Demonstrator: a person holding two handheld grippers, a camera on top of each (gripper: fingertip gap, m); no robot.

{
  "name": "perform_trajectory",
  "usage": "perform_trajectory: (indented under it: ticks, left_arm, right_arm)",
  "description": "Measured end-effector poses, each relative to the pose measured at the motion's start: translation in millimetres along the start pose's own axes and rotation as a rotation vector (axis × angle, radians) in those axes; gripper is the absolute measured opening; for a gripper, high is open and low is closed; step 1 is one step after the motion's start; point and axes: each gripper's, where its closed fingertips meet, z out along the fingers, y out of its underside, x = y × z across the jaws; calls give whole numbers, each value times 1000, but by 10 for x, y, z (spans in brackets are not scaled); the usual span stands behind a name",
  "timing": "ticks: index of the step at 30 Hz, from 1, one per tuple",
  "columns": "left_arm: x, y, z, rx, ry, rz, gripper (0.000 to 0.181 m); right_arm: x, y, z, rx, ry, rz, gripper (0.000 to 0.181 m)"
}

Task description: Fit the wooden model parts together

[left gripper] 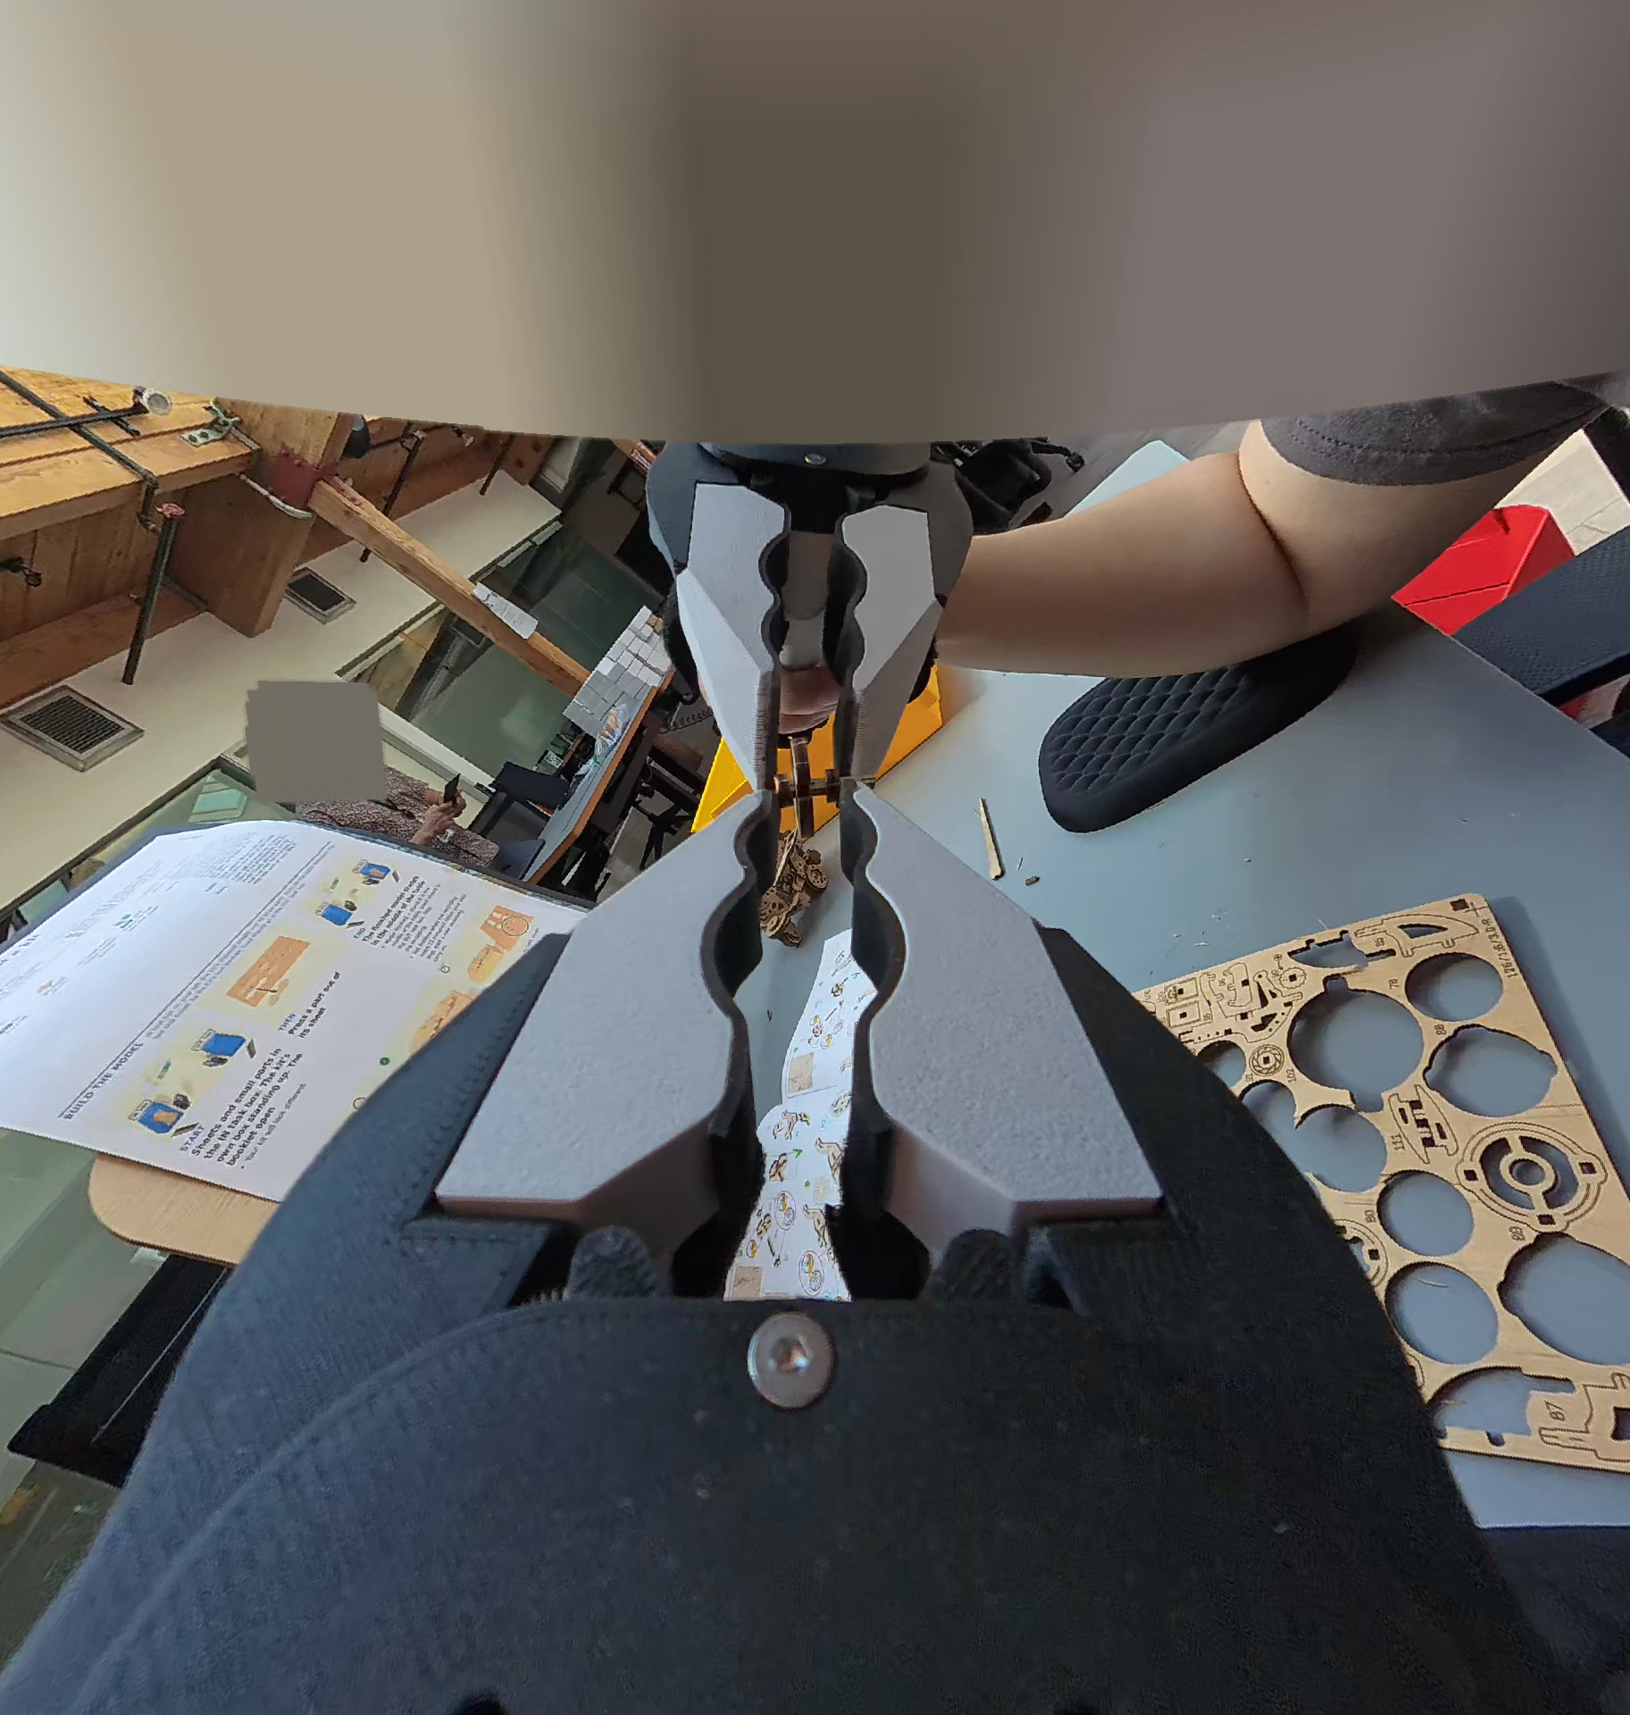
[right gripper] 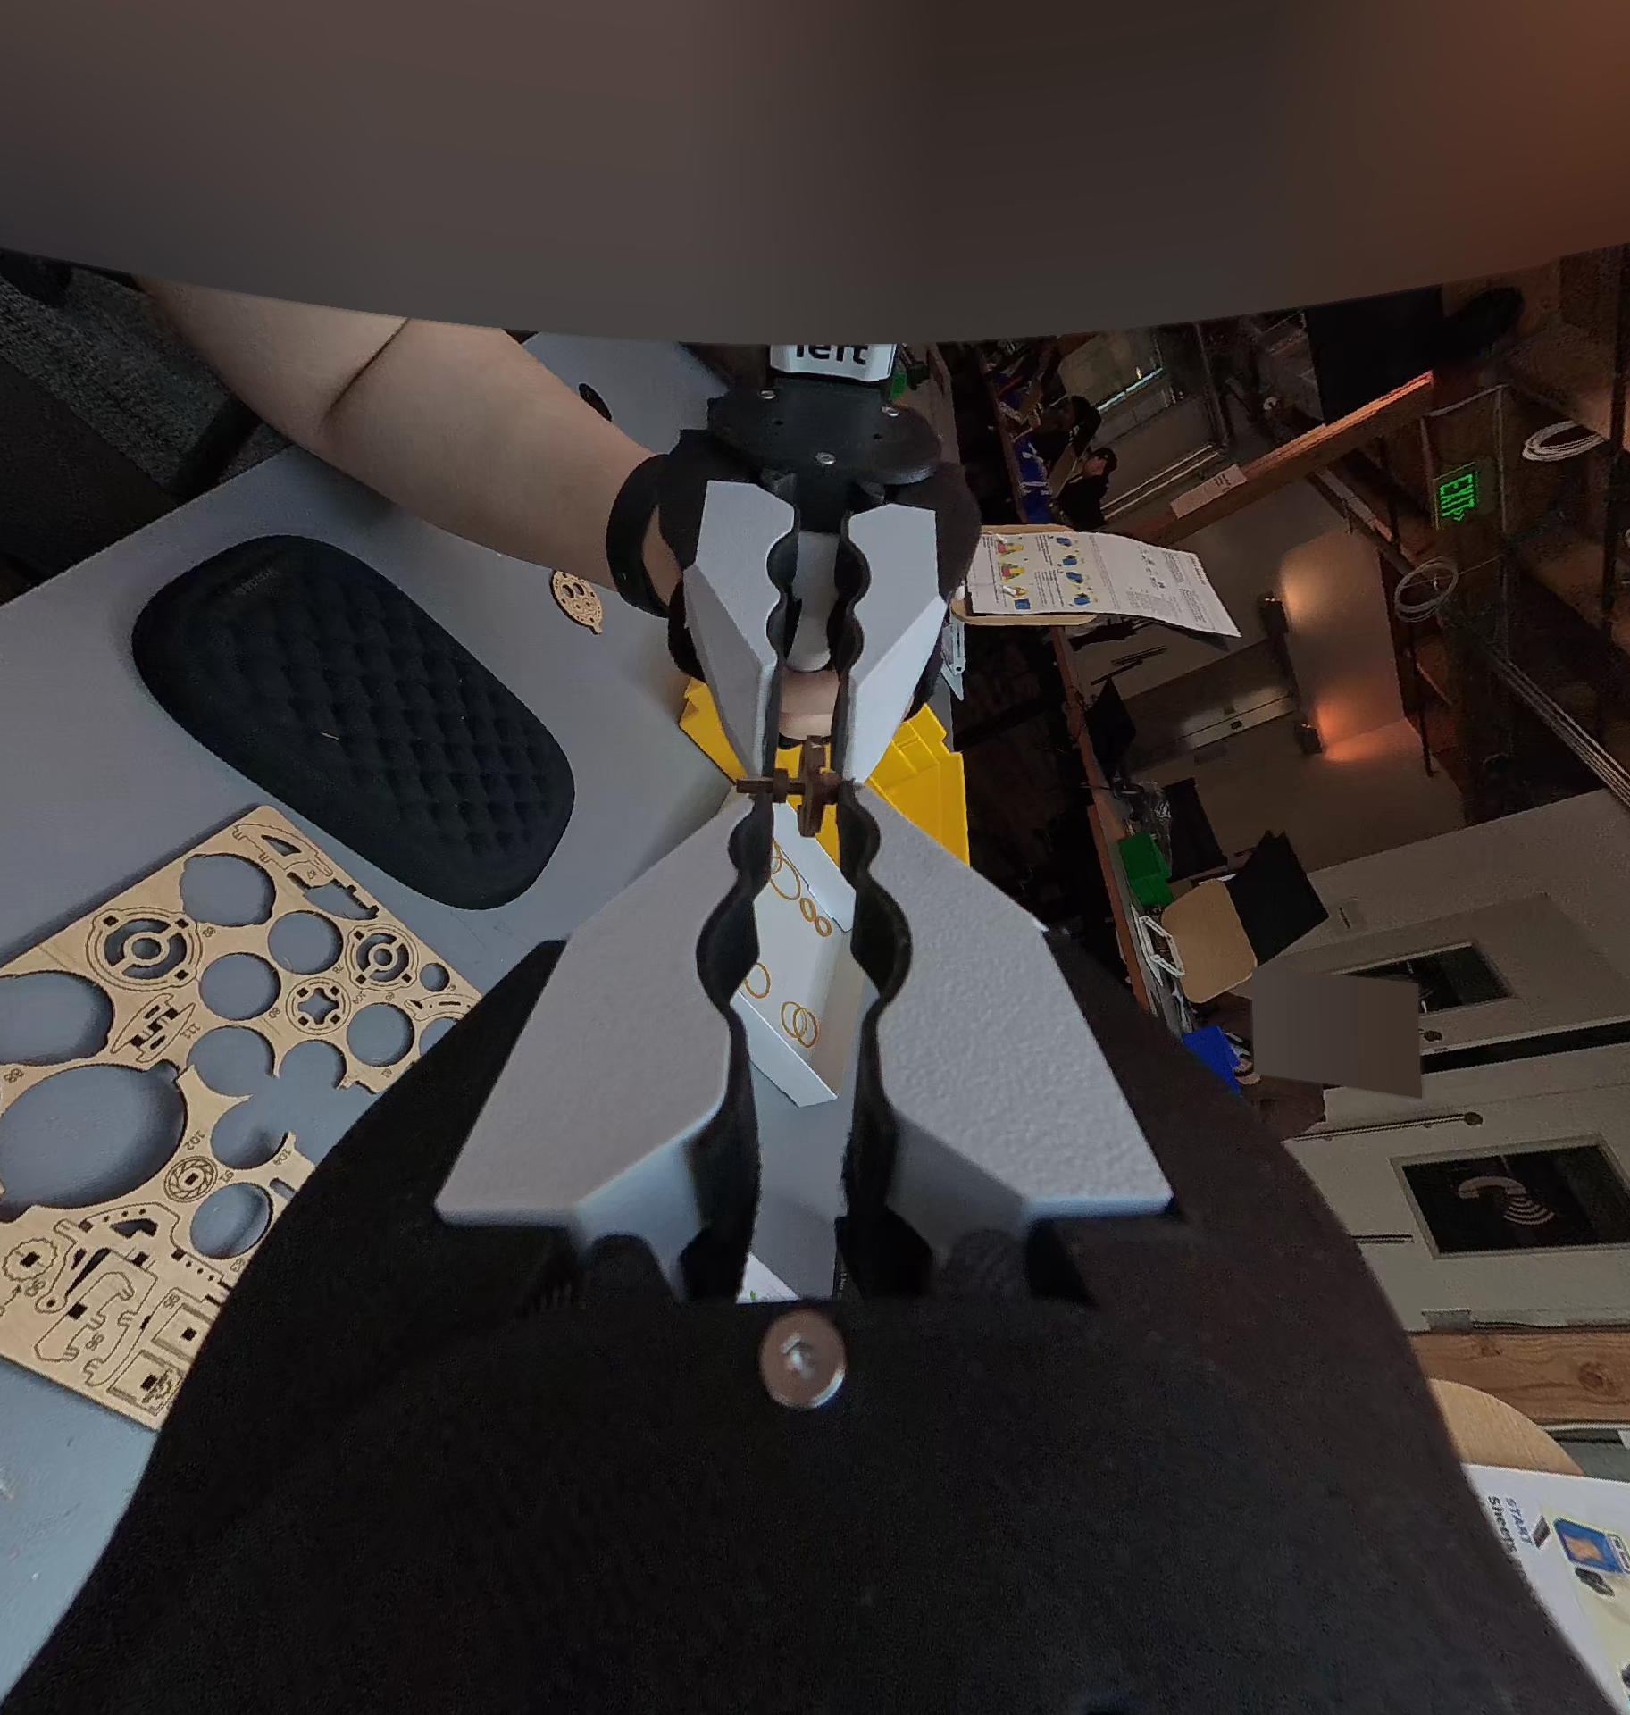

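1. Left wrist view: my left gripper meets my right gripper tip to tip above the grey table. Between them hangs a small wooden axle-and-disc piece; my left jaws are nearly closed, pinching its crossbar ends. Below and beyond the tips, a partly built wooden model stands on the table, apart from the piece I hold. To the right lies the laser-cut parts sheet, many holes already punched out, several shapes still seated. A printed instruction sheet lies on the left, a folded booklet under my fingers, a black padded rest far right.

2. Right wrist view: my right gripper faces the left gripper, the axle-and-disc piece held between us. My right jaws are narrowed onto it, as far as I can judge. The parts sheet lies near left, and one loose round wooden part sits far left on the table.

3. Progress, as I judge it: mid-task. One sub-assembly is being pressed together; joining it to the model, and the remaining sheet parts, are left.
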Motion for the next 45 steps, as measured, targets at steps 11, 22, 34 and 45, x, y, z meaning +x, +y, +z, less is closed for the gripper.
perform_trajectory:
  ticks: [11, 22, 34, 45]
  left_arm:
    - [-35, -57, -8, 25, -38, 24, 10]
    - [-39, -29, -14, 0, -39, 48, 10]
    - [-7, 65, -14, -75, -1, 49, 10]
    - [-47, 75, -19, -102, -33, 73, 10]
  right_arm:
    - [45, -51, -10, 31, 27, 37, 12]
    - [43, -19, 5, 5, 32, 21, 12]
    - [13, 63, 37, -80, 13, 23, 13]
    - [45, 83, 39, -119, 49, -1, 12]
